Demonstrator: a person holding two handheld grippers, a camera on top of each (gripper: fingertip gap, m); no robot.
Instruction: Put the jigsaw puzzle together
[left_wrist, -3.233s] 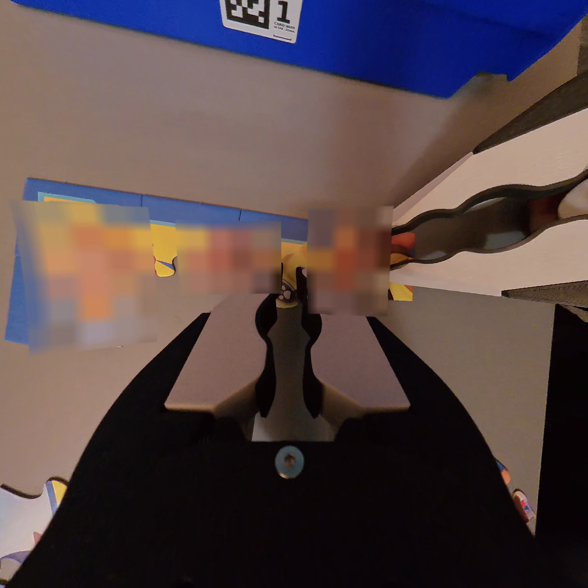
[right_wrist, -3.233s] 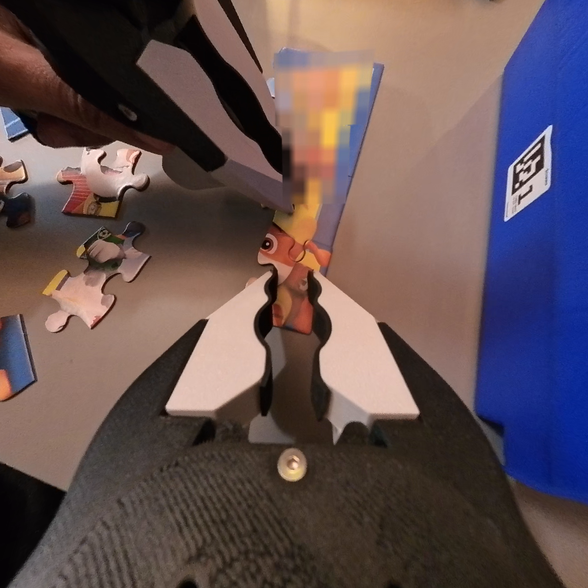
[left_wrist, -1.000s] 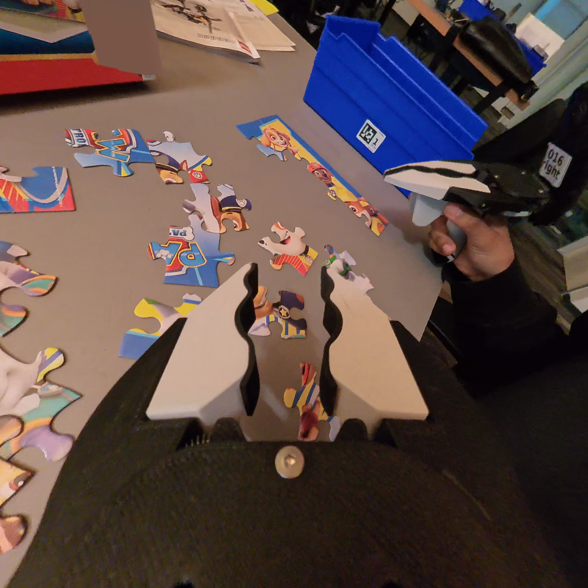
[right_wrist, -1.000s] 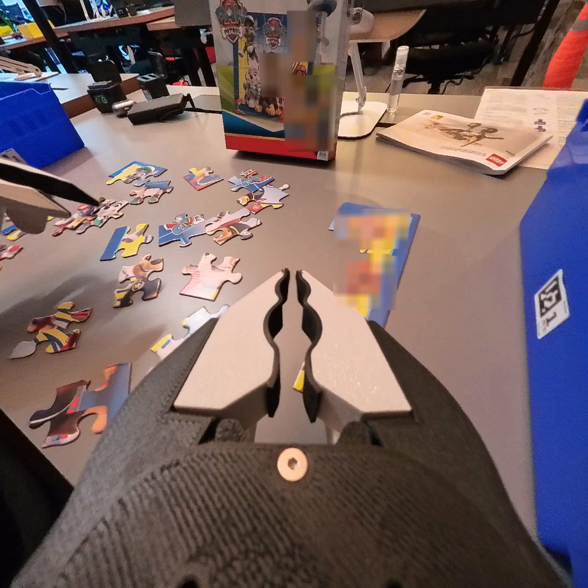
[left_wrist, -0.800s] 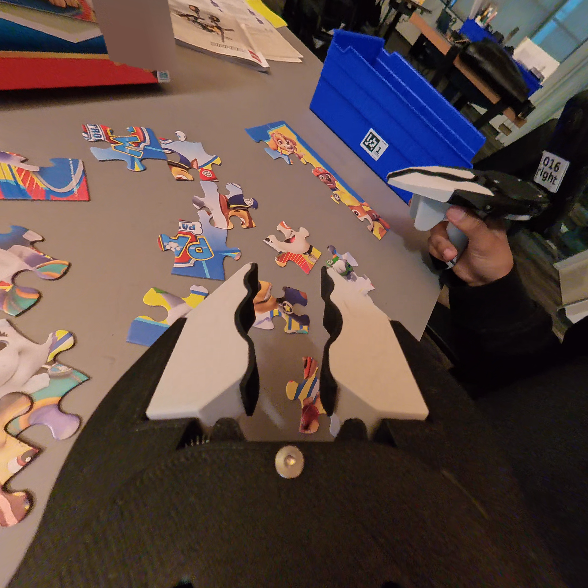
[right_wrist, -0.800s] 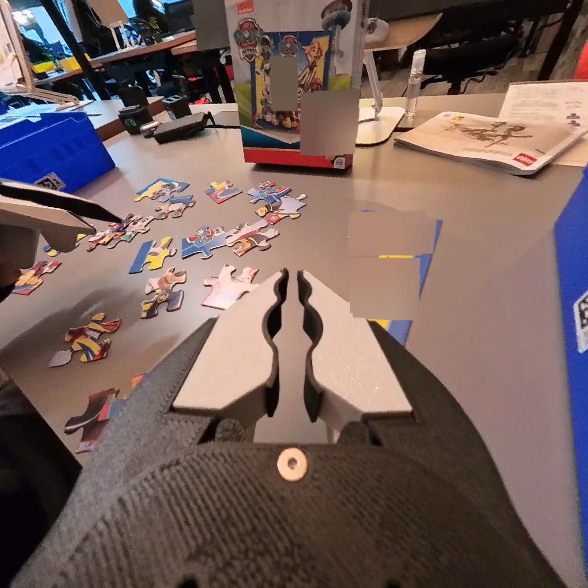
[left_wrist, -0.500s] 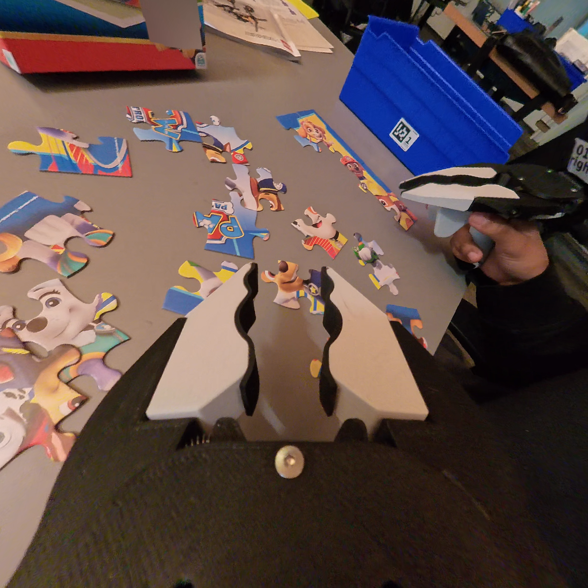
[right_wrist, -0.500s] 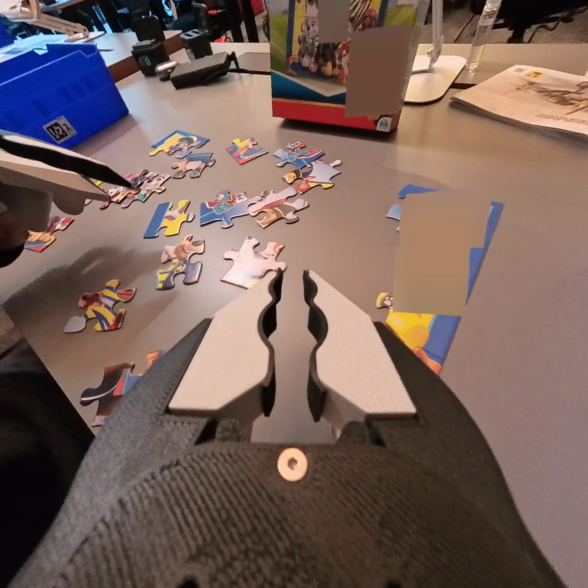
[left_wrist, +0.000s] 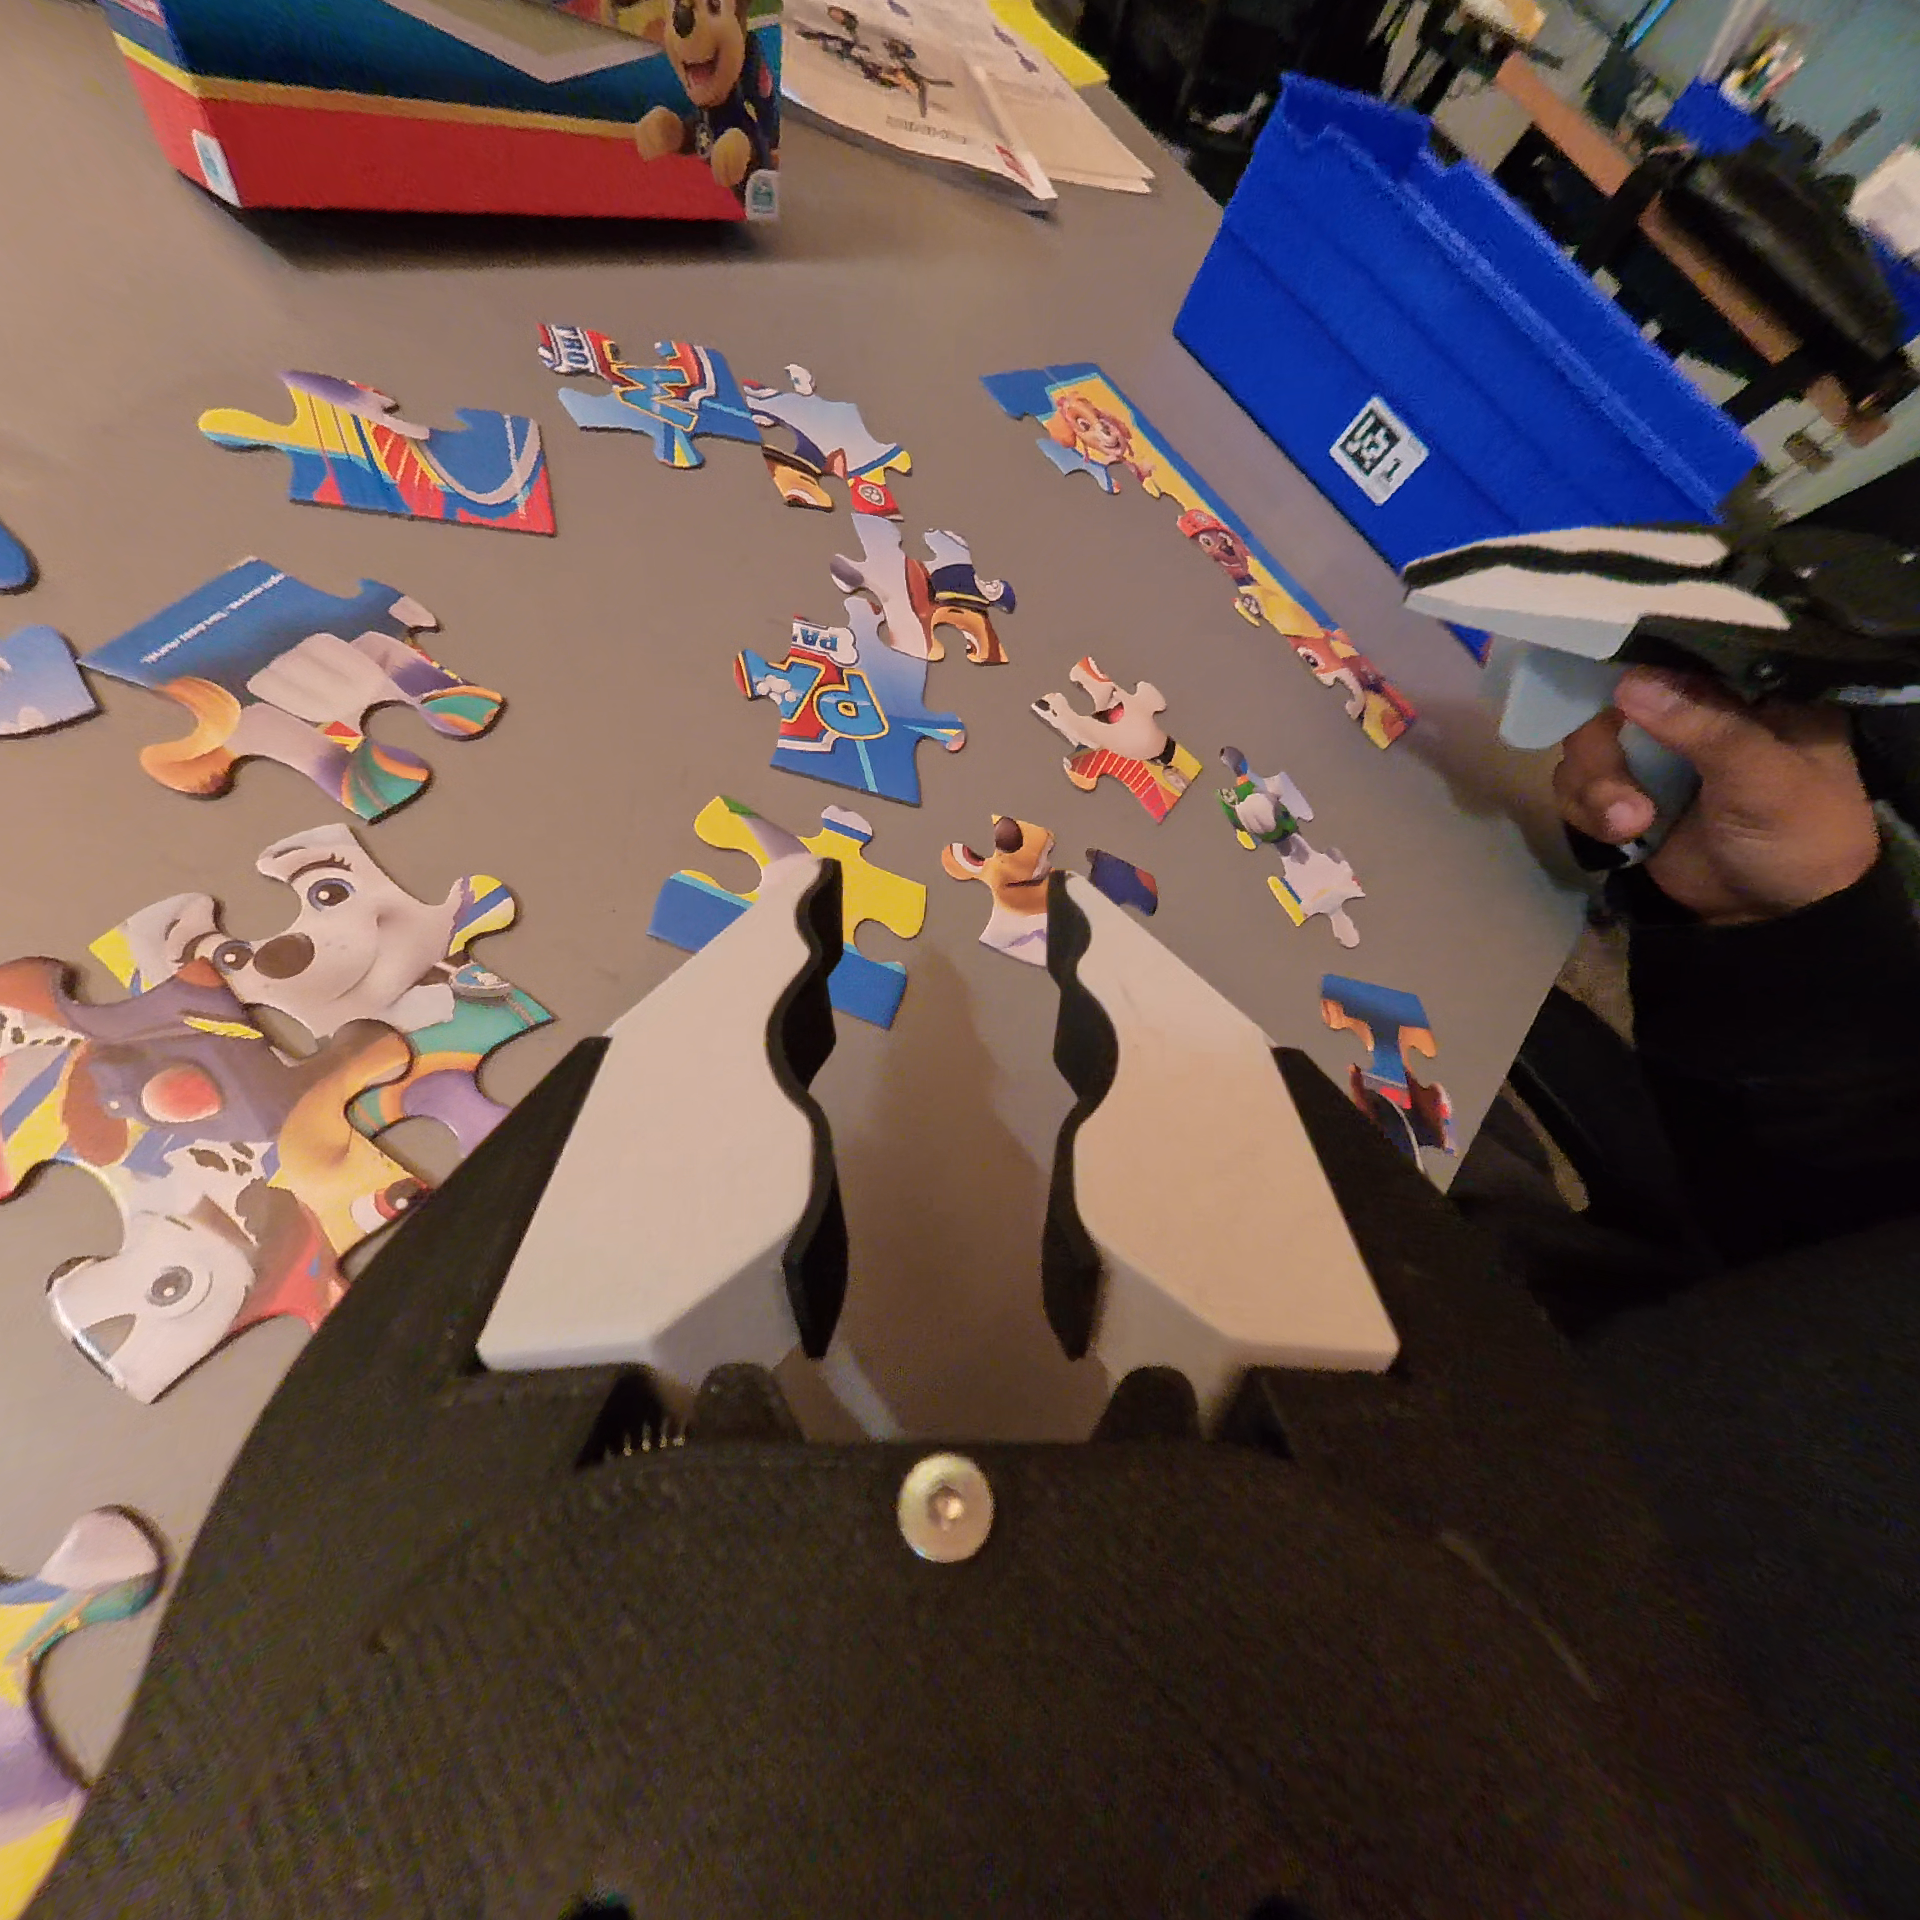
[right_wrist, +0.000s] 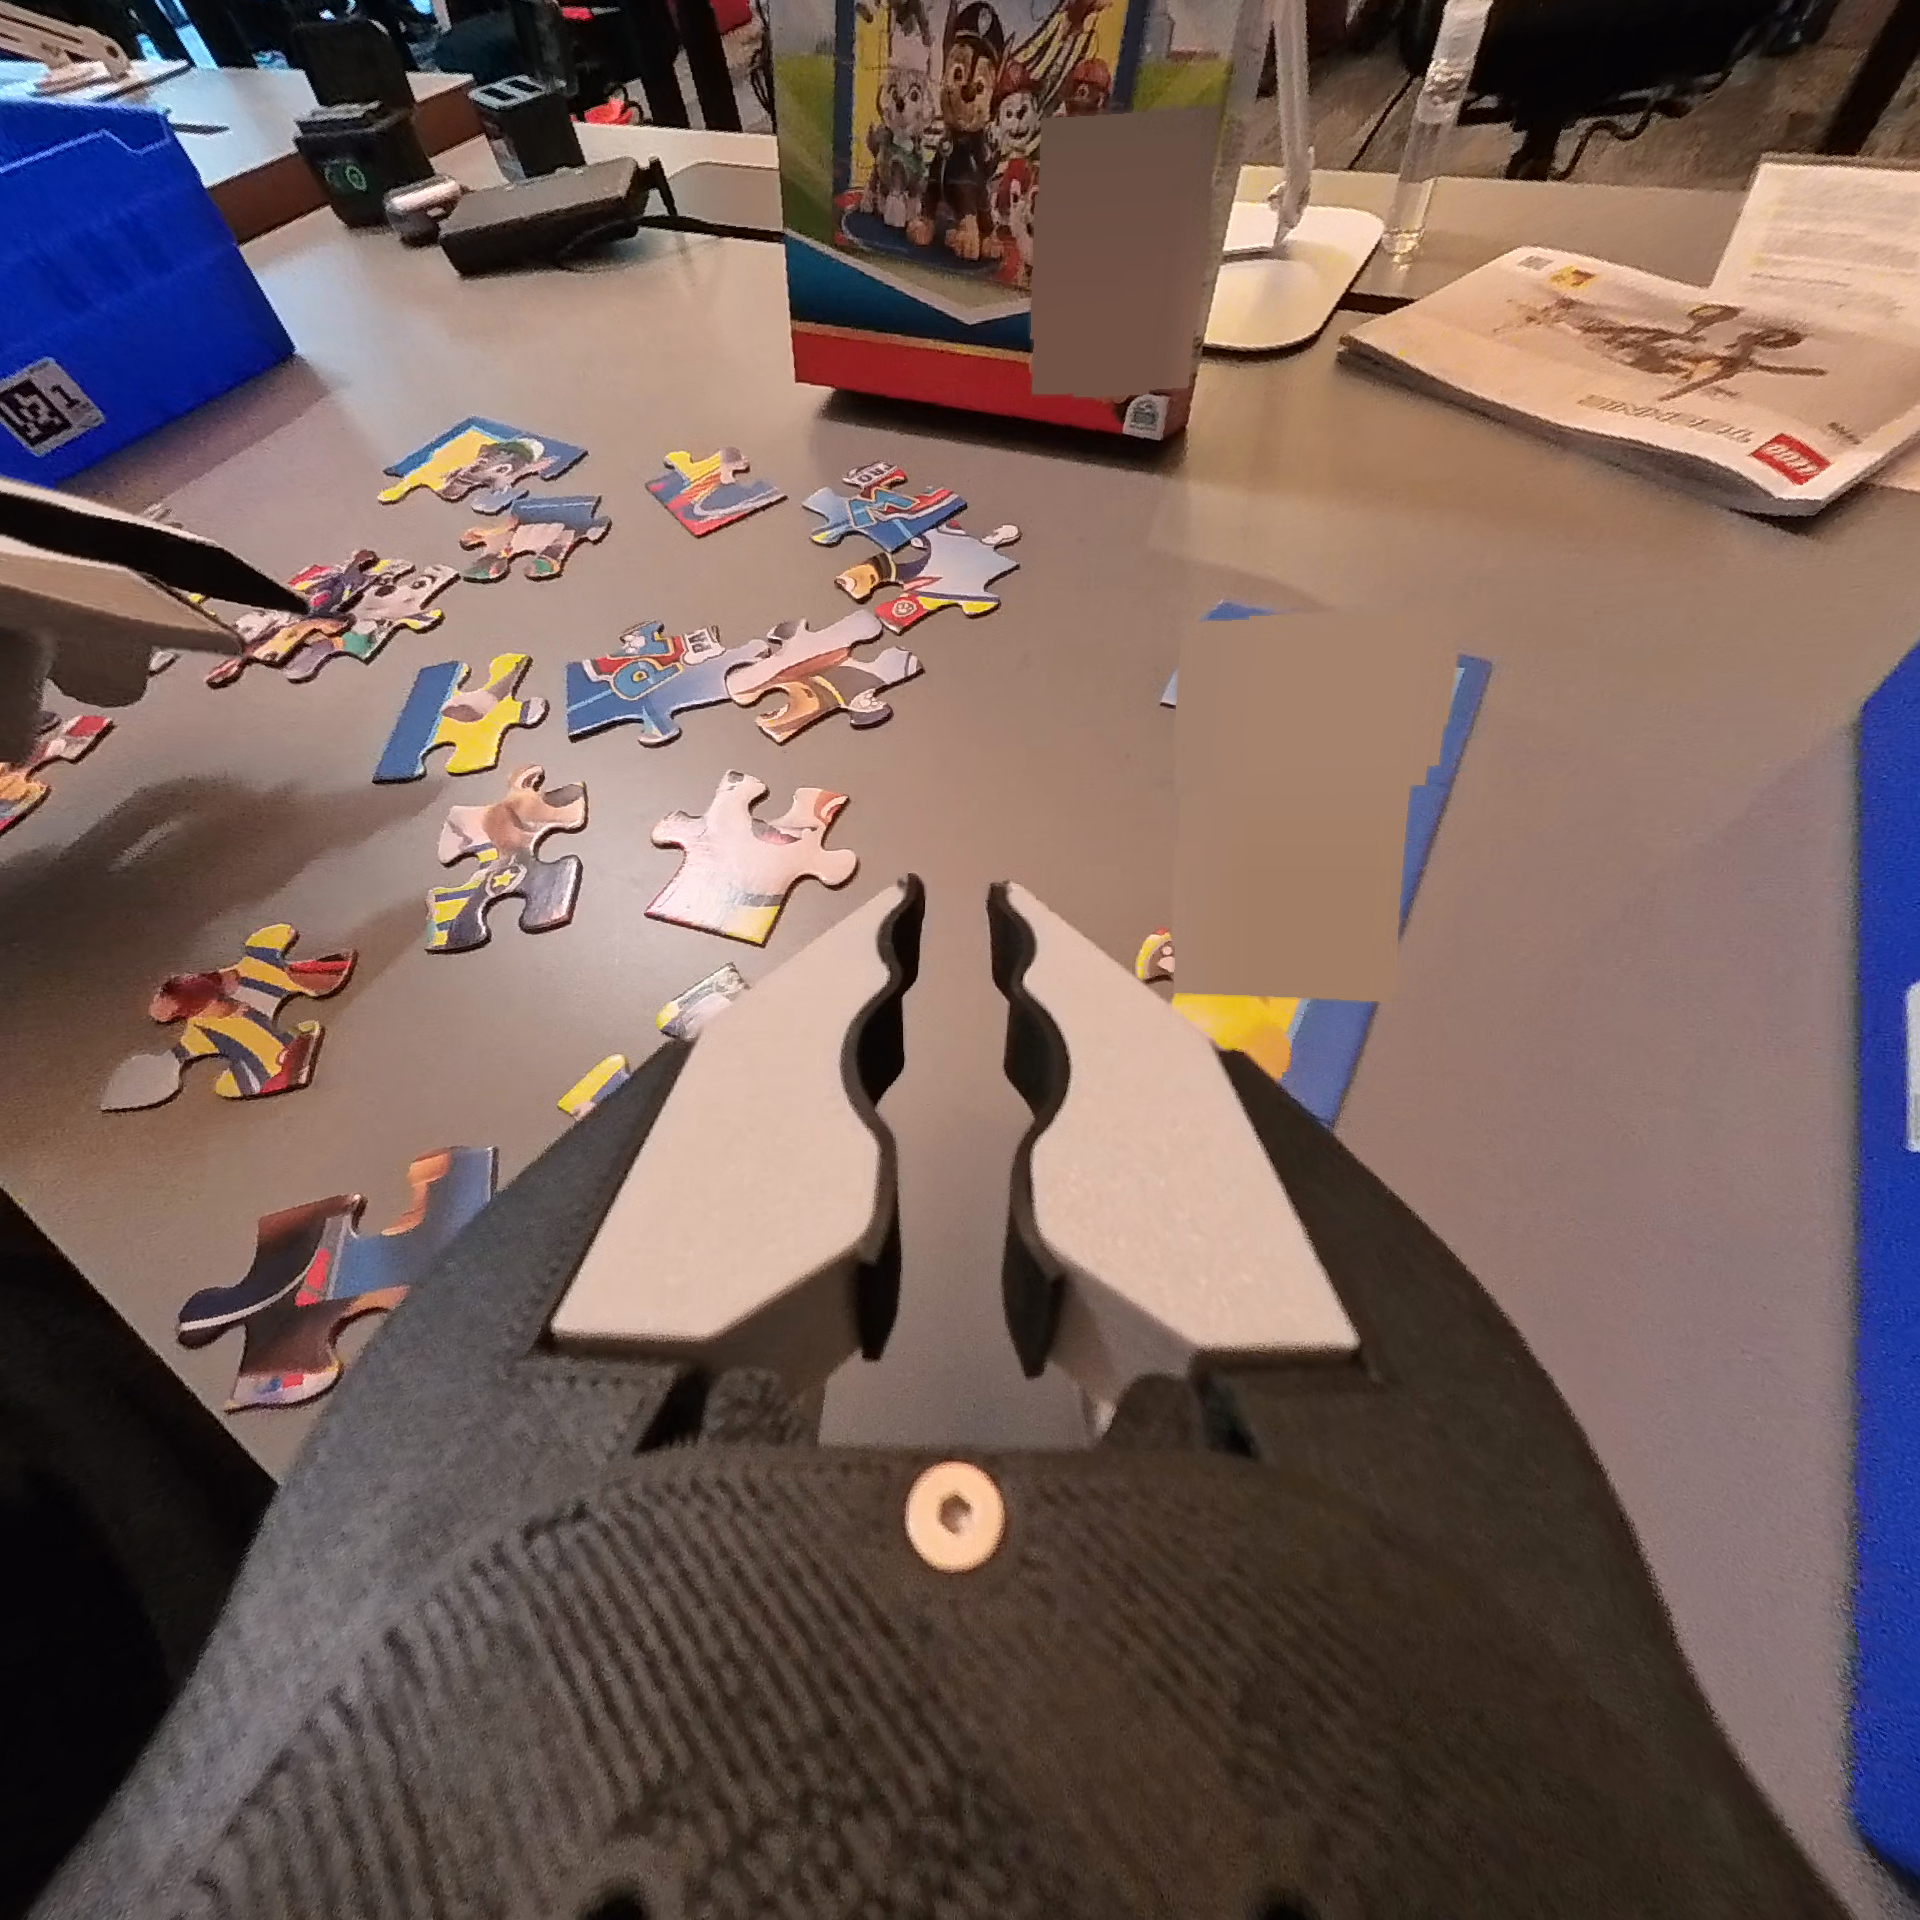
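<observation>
The left fingers (left_wrist: 727, 997) cover part of a yellow-and-blue puzzle piece (left_wrist: 873, 883). Right of the right fingers (right_wrist: 1091, 1039), a flat patch hides most of the joined puzzle strip (right_wrist: 1455, 790).

My left gripper (left_wrist: 940, 894) has pale grey wedge fingers (left_wrist: 665, 1143) with wavy black inner pads, a textured black body and one silver screw (left_wrist: 943, 1507) — my right gripper (right_wrist: 951, 894) matches. I wear a black sleeve (left_wrist: 1766, 1039).

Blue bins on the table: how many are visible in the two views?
2. One blue bin stands at the table's right side, past the joined strip of puzzle pieces. The other blue bin stands at the far left in the right wrist view. More may be out of frame.
</observation>
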